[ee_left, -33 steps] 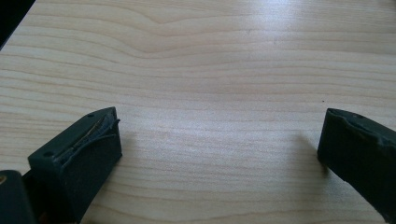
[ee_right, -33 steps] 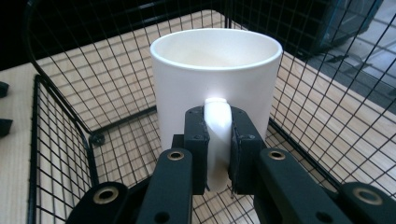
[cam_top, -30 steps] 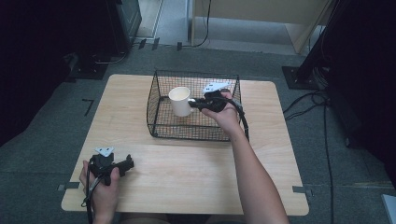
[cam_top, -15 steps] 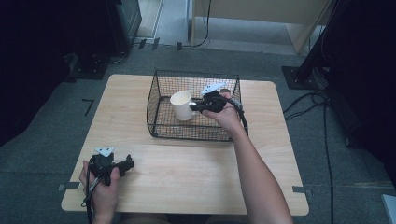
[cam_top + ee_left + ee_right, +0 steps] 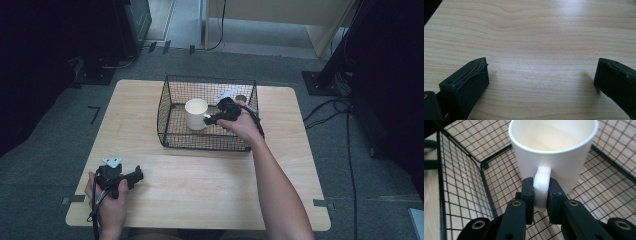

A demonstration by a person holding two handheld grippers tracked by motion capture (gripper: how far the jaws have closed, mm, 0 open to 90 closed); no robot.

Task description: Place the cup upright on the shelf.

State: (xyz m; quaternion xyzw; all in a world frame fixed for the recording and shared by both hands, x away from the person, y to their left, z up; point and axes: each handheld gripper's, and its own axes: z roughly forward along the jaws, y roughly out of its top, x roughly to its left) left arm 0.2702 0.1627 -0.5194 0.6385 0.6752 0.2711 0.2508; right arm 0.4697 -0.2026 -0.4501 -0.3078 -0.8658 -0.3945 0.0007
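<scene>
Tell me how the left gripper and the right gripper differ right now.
The left gripper stands open with nothing between its jaws; the right gripper is shut on the white mug's handle. The left one sits low over the bare table; the right one reaches into the wire basket. Both have black jaws.

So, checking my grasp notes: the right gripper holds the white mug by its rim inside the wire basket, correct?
Not the rim: the right gripper is shut on the handle of the white mug, as the right gripper view shows. It is inside the wire basket.
</scene>
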